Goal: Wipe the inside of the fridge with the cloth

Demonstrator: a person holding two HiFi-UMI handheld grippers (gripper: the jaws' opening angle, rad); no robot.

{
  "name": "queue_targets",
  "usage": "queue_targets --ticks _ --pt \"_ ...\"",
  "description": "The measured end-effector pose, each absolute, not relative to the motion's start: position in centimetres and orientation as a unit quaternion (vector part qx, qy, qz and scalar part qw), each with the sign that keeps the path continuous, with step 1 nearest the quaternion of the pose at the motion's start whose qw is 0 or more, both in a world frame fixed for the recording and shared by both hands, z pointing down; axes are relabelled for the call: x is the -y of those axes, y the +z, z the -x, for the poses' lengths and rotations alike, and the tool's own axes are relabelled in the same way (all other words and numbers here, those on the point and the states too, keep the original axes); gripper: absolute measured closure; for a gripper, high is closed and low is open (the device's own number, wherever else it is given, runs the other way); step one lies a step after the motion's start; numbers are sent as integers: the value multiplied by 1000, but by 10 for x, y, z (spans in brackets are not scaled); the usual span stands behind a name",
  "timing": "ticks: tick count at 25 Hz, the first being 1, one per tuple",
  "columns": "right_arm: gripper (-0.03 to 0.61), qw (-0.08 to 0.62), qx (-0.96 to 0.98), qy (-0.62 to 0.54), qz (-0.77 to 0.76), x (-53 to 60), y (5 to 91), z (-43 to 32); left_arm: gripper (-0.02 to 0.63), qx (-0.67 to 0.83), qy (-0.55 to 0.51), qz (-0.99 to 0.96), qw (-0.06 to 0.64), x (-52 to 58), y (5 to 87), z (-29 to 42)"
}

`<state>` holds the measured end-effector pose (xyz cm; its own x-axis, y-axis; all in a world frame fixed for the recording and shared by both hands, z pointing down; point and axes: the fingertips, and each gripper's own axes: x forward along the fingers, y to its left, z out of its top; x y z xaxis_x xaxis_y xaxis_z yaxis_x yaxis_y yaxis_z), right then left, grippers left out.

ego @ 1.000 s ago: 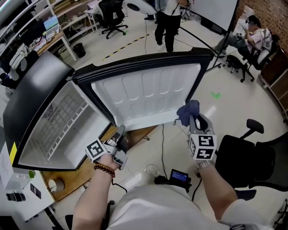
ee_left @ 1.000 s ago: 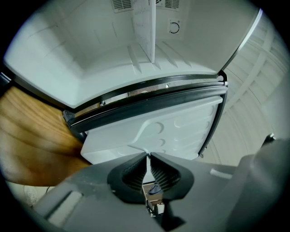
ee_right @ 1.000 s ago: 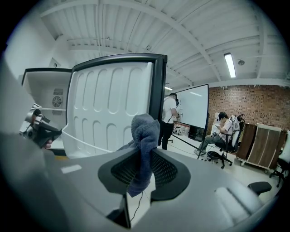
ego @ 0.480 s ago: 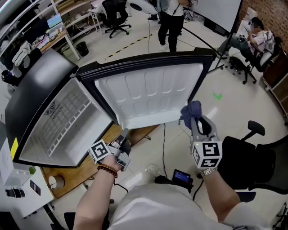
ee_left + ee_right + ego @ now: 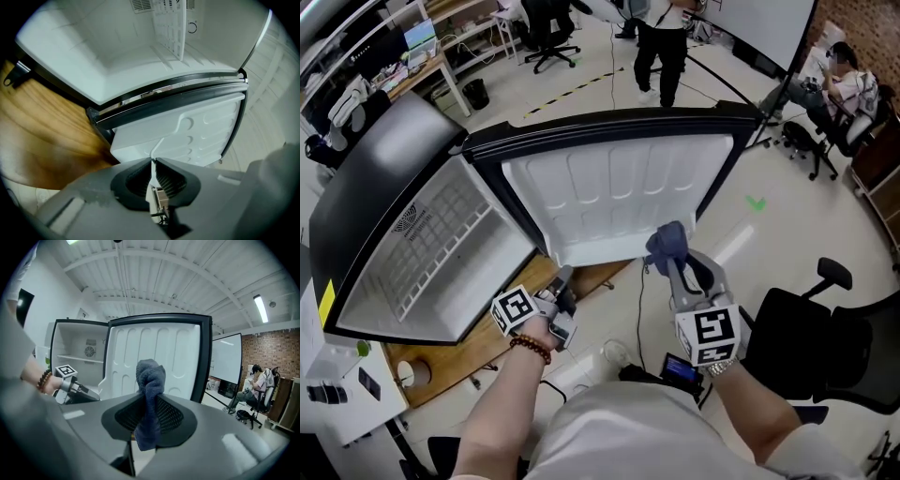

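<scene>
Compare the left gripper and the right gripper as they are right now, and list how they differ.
1. The left gripper is shut with nothing between its jaws; the right gripper is shut on the blue cloth.
2. In the head view, the left gripper sits by the hinge-side corner of the open fridge door; the right gripper is farther along the door's lower edge.
Shared: both point toward the open fridge, and each carries a marker cube.

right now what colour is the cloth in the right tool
Dark blue; the cloth shows best in the right gripper view.
</scene>
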<state>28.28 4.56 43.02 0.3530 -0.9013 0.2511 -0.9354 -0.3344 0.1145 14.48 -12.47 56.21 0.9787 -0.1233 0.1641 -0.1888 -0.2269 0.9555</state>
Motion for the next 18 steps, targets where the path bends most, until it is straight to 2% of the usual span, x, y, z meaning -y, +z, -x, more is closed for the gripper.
queue_targets --ticks 18 --pt "503 124 649 89 -746 18 442 -239 593 140 27 -784 604 138 572 -156"
